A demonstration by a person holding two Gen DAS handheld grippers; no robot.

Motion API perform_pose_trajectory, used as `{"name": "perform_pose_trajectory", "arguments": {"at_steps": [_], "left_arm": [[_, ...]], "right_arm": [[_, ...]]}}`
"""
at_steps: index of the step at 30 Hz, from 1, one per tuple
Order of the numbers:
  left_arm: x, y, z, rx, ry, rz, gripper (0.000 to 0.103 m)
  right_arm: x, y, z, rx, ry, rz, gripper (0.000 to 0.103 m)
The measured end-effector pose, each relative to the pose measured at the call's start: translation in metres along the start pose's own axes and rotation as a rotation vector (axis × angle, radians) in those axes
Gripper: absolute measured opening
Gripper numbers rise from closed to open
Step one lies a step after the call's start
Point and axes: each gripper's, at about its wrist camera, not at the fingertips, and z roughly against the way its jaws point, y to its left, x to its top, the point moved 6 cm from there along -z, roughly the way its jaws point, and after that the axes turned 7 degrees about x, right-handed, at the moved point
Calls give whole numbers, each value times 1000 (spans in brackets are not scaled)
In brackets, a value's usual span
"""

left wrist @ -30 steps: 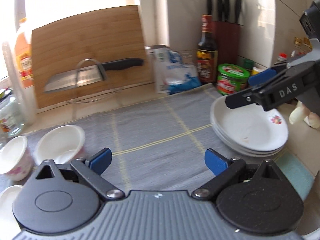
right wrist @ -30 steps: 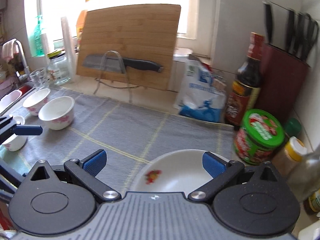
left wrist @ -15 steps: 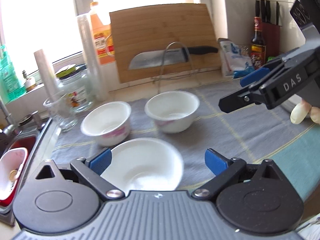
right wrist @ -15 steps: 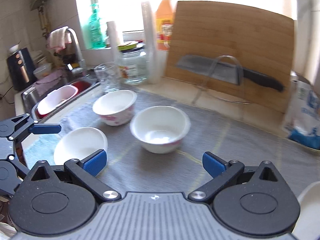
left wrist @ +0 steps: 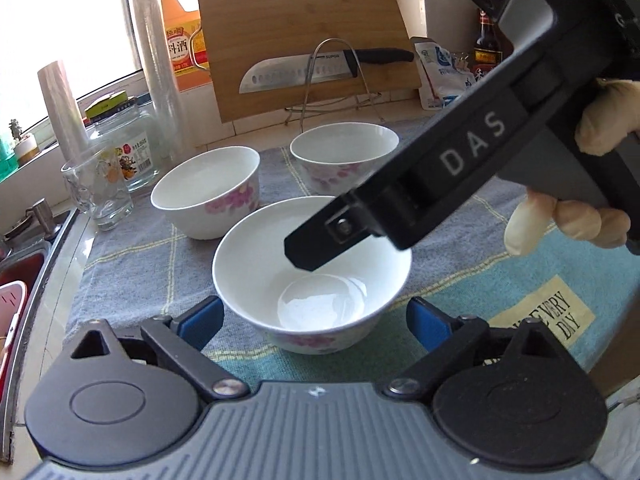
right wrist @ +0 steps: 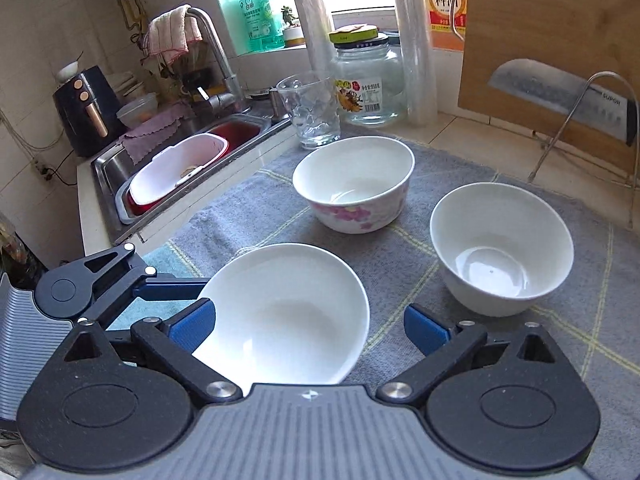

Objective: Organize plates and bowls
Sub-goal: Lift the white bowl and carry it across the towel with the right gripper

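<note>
Three white bowls with pink flowers stand on a grey cloth [left wrist: 132, 264]. The nearest bowl [left wrist: 312, 276] sits upright between the fingers of my left gripper [left wrist: 314, 324]. Its jaws are closing, and a gap still shows between each blue pad and the bowl's wall. A gloved hand holds my right gripper, and one of its fingers [left wrist: 332, 232] hangs over this bowl's inside. In the right wrist view the same bowl [right wrist: 288, 312] lies under my right gripper [right wrist: 308, 328], whose jaws are closing without gripping it. A left gripper finger [right wrist: 172, 285] reaches the bowl's left rim. Two more bowls [right wrist: 356, 184] [right wrist: 500, 248] stand behind.
A glass tumbler [right wrist: 312, 112] and a jar [right wrist: 368, 80] stand at the cloth's far left. The sink [right wrist: 120, 168] with a pink basin [right wrist: 180, 168] lies left of the counter edge. A cutting board [left wrist: 304, 40] with a knife on a wire rack leans behind. A turquoise mat [left wrist: 520, 300] lies right.
Both grippers swung left, away from the stack of plates to the three bowls. The nearest bowl came between the left fingers, and the right gripper moved over it.
</note>
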Motion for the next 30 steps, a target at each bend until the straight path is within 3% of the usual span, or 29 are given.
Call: {"name": "perform_pose_trajectory", "arguments": {"at_steps": [6, 13, 30], "left_arm": [[0, 4, -3, -13, -9, 14, 91], [0, 3, -3, -13, -12, 19, 91], [15, -13, 3, -63, -20, -32, 91]], "right_arm": [[-1, 0, -10, 21, 24, -11, 90], [-2, -2, -15, 54, 36, -30, 85], [-6, -11, 15, 42, -4, -106, 85]]}}
